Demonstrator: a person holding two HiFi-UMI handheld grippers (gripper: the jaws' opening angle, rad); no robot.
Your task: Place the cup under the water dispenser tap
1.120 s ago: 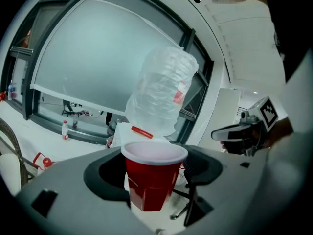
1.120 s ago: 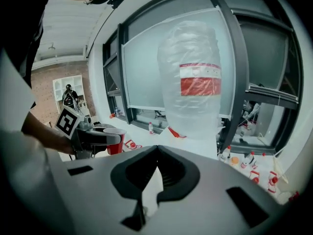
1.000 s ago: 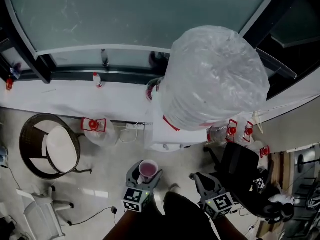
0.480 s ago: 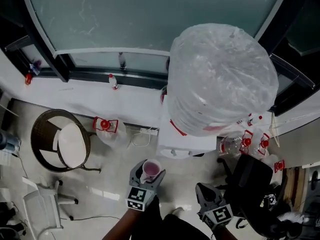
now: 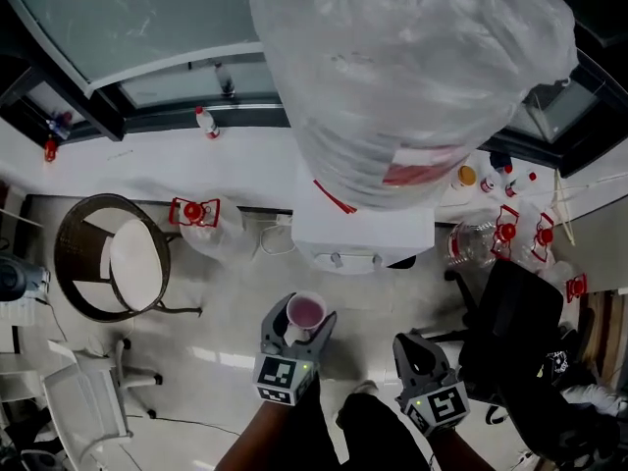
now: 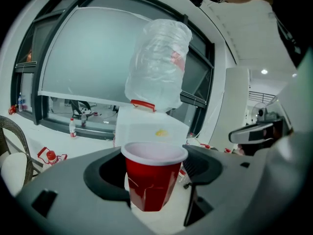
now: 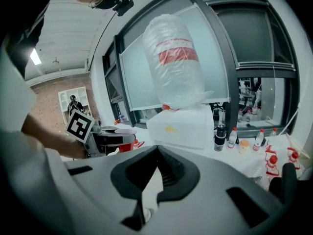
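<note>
A red plastic cup (image 6: 151, 180) with a white rim stands upright between the wide-set jaws of my left gripper (image 6: 154, 156), which is shut on its sides. In the head view the cup (image 5: 306, 311) and the left gripper (image 5: 300, 316) hover over the floor, a short way in front of the white water dispenser (image 5: 363, 232) and apart from it. The taps (image 5: 339, 260) show on the dispenser's front edge. A plastic-wrapped water bottle (image 5: 412, 77) sits on top of the dispenser. To the right of the cup, my right gripper (image 5: 420, 353) is shut and holds nothing; its fingertips (image 7: 157, 148) meet.
A round wicker chair (image 5: 74, 263) stands at the left and a black office chair (image 5: 515, 337) at the right. Red-capped water jugs (image 5: 196, 219) (image 5: 500, 238) lie on either side of the dispenser. Small bottles (image 5: 204, 121) stand on the white window ledge. A white chair (image 5: 83, 410) is at lower left.
The view has closed in on the dispenser, whose bottle now fills the top of the picture. Both grippers keep their places at the bottom, and the cup stays in the left jaws.
</note>
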